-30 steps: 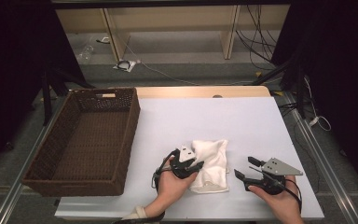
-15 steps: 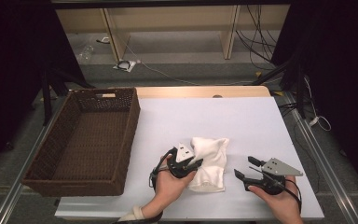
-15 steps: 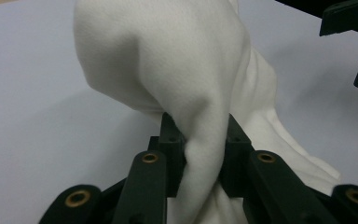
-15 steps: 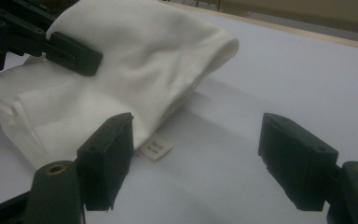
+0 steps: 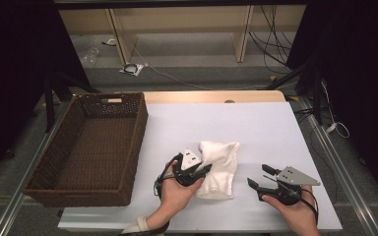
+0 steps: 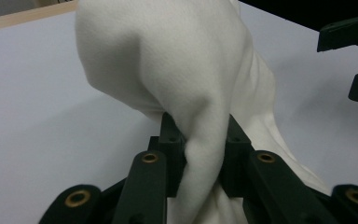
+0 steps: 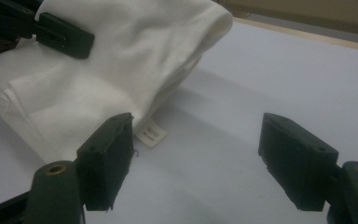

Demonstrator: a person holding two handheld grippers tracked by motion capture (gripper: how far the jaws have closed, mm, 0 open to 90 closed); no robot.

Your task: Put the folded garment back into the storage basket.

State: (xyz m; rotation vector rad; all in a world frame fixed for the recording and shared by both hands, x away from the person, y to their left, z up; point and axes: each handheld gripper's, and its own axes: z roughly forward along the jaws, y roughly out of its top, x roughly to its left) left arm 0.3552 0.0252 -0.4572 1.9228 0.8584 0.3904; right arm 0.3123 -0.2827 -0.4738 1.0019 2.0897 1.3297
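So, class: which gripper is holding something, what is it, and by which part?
The left gripper is shut on the white cloth, pinching a fold at its left edge. The right gripper is open, holding nothing.

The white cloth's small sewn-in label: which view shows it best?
The right gripper view: the label sticks out from under the white cloth, close and unobstructed. In the high view and the left gripper view I cannot make it out on the cloth.
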